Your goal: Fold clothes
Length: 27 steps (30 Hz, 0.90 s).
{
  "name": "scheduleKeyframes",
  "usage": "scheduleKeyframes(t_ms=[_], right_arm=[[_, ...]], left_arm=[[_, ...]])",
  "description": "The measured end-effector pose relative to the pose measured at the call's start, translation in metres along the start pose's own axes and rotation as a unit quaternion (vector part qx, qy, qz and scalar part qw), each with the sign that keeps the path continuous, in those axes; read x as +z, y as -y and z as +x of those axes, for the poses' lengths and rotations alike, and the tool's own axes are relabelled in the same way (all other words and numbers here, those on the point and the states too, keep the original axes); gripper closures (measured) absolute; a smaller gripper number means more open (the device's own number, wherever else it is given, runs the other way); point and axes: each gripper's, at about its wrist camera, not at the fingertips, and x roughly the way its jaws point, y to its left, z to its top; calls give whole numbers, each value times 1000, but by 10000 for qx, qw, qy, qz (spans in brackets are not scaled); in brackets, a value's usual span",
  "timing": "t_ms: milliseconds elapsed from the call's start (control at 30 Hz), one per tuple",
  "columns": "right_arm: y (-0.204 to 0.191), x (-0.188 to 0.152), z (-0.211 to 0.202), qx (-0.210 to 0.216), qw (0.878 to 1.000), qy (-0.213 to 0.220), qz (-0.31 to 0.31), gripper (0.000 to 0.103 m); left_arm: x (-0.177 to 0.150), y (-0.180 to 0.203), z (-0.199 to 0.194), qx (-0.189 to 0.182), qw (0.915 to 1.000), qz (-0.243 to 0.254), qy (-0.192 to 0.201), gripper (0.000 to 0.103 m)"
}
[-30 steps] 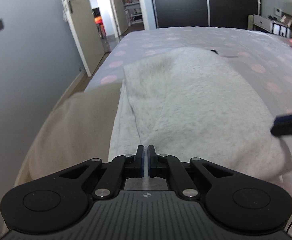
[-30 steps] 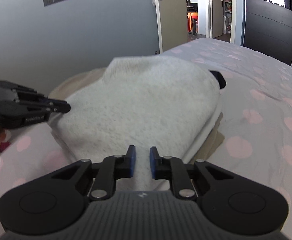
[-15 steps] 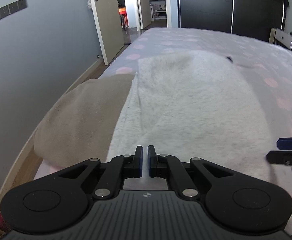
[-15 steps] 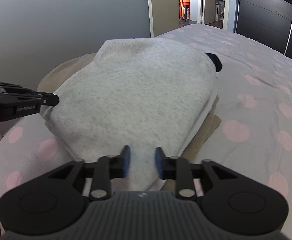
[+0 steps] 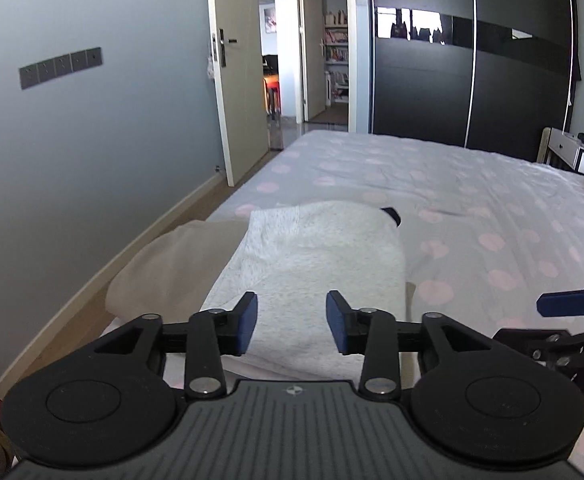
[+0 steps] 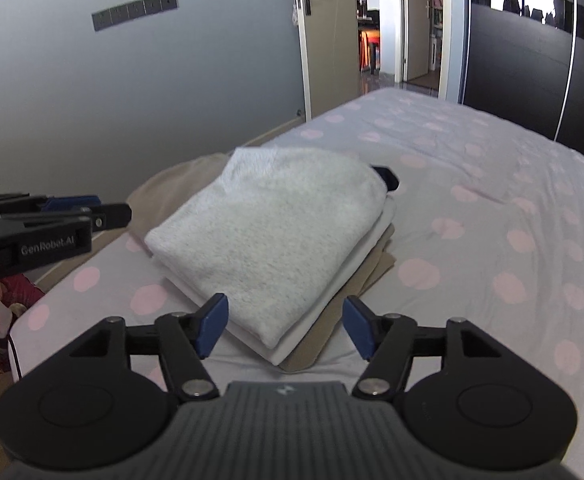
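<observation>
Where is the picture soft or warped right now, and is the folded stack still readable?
Left wrist view: door frame bows from fisheye; grey garment slightly soft. Right wrist view: grey garment crisper, layers readable; glare on wardrobe; the left hand-held gripper is sharp.

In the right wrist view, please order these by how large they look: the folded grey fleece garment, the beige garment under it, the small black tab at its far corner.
1. Folded grey fleece garment, clearly largest.
2. Beige garment: only its edges show, the rest is covered.
3. Small black tab, smallest, though it also lies farthest from the camera.
</observation>
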Motion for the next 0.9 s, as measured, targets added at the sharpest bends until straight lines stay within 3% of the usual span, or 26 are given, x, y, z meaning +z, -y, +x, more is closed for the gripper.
scheduleKeyframes(t_ms=[67,167,300,367,433,667,900], right_arm=[[2,0,-27,-3,9999,97,39,36],[5,-4,-66,32,9995,244,197,25],[5,-13,-111,-10,9984,464,337,25],[3,-18,-130,-135,9976,574,351,25],[0,-25,-145,-236,9967,681,375,24],[-14,-61,-171,-295,9938,948,507,24],[-22,-106,-184,-508,9909,1108,570,24]], left_arm=[[0,6,-21,28,9999,-78,123,59],[-1,20,-51,77,9994,-87,322,49],[-4,37,-86,134,9988,-54,473,35],[-5,46,-102,309,9979,67,572,34],[-9,54,-117,508,9961,86,712,25],[-35,78,-147,891,9920,183,870,25],[-65,89,-152,593,9973,-72,424,25]])
